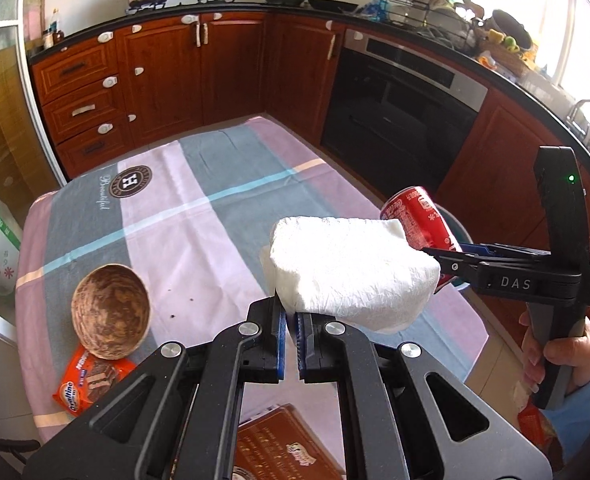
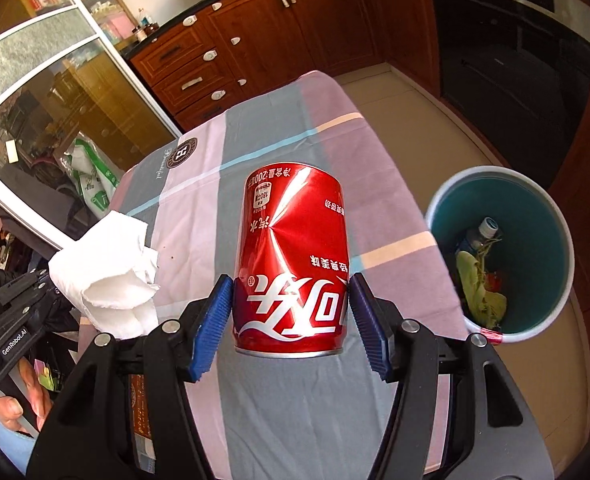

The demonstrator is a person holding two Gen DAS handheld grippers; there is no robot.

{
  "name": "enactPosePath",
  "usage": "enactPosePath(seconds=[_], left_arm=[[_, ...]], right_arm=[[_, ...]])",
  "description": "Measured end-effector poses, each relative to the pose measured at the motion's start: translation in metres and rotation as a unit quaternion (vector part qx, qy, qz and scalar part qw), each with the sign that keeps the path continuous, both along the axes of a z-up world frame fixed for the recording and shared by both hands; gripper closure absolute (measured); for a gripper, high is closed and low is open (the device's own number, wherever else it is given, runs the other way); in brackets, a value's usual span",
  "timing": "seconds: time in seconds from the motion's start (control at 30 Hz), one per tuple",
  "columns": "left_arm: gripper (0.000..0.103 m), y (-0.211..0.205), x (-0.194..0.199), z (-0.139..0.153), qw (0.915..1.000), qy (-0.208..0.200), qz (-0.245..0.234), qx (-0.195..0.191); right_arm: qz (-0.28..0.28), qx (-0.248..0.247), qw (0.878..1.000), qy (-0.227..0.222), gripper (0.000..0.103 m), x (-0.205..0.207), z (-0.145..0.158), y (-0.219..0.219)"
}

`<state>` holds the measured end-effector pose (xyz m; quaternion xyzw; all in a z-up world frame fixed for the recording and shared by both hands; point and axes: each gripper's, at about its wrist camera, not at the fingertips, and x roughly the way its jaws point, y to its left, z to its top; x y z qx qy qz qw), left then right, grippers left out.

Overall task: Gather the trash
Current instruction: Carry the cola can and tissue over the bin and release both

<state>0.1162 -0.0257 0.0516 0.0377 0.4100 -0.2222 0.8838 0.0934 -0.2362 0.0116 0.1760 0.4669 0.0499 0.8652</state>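
Note:
My left gripper (image 1: pixel 291 320) is shut on a crumpled white paper towel (image 1: pixel 351 268) and holds it above the table; the towel also shows in the right wrist view (image 2: pixel 111 276). My right gripper (image 2: pixel 291 312) is shut on a dented red cola can (image 2: pixel 291 260), held upside down above the tablecloth; the can also shows in the left wrist view (image 1: pixel 419 216). A white bin with a teal inside (image 2: pixel 535 200) stands on the floor right of the table, holding a bottle and green scraps.
A wooden bowl (image 1: pixel 111 316) rests on an orange snack packet (image 1: pixel 83 384) at the table's left. A brown box (image 1: pixel 283 444) lies at the near edge. The striped tablecloth (image 1: pixel 199 216) covers the table. Wooden cabinets and an oven (image 1: pixel 399 108) stand beyond.

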Motion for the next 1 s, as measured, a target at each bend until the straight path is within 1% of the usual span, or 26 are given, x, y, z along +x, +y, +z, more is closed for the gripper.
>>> enactPosePath(seconds=[0.27, 0.4, 0.7, 0.87, 1.0], left_arm=[[0.098, -0.058, -0.005, -0.010, 0.9988, 0.015, -0.046, -0.001], [0.098, -0.089, -0.007, -0.014, 0.9973, 0.018, -0.071, 0.008], [0.098, -0.184, 0.006, -0.022, 0.9897, 0.023, -0.137, 0.034], [0.098, -0.234, 0.019, -0.044, 0.9852, 0.040, -0.160, 0.048], [0.098, -0.265, 0.031, -0.069, 0.9825, 0.055, -0.166, 0.064]], right_arm=[[-0.056, 0.013, 0.998, -0.010, 0.046, -0.034, 0.002, -0.065], [-0.079, 0.016, 0.997, -0.014, 0.046, -0.050, 0.002, -0.093], [-0.148, 0.016, 0.989, -0.014, 0.046, -0.070, -0.005, -0.174], [-0.174, 0.012, 0.985, 0.005, 0.046, -0.067, -0.019, -0.209], [-0.177, 0.011, 0.984, 0.025, 0.046, -0.056, -0.036, -0.224]])
